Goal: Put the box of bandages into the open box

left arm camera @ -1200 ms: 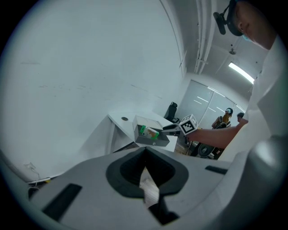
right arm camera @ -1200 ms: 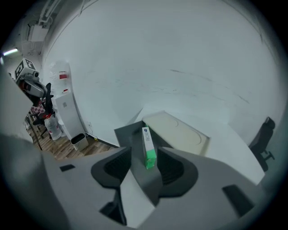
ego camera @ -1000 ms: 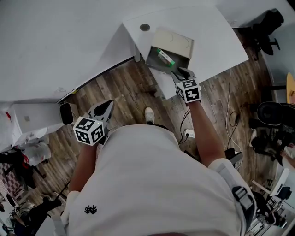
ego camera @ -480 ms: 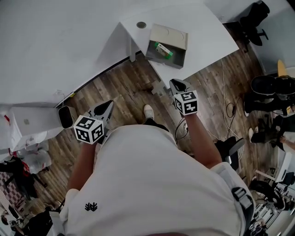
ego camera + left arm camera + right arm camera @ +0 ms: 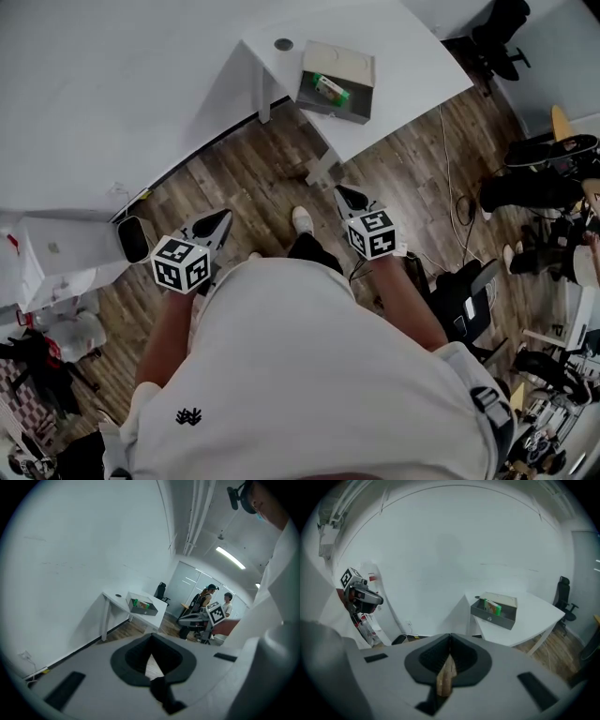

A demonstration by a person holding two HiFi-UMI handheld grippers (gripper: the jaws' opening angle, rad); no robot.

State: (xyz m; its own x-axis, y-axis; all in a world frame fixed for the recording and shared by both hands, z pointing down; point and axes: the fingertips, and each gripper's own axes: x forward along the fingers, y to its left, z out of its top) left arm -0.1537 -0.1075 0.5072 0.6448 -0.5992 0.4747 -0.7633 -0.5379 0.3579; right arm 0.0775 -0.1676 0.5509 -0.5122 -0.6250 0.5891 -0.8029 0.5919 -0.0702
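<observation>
The open grey box (image 5: 349, 112) stands on the white table (image 5: 412, 56), far ahead of me. A green and white box of bandages (image 5: 330, 90) lies inside it, untouched. My right gripper (image 5: 343, 196) hangs over the wooden floor, well short of the table, jaws shut and empty. My left gripper (image 5: 221, 219) is held near my body on the left, also shut with nothing in it. The right gripper view shows the grey box (image 5: 496, 617) with the bandage box (image 5: 491, 606) upright in it, beyond the shut right gripper (image 5: 450, 641). Beyond the shut left gripper (image 5: 151, 639), the grey box (image 5: 145, 611) is small.
A white wall runs along the far and left side. Cables (image 5: 448, 159) trail on the wood floor right of the table. Black office chairs (image 5: 497, 28) and gear crowd the right side. A white unit (image 5: 56, 246) sits at the left. Two people (image 5: 220, 599) stand in the background.
My right gripper has pulled back from the grey box toward my body and its jaws have shut empty. The table now lies farther away. The bandage box stays in the box.
</observation>
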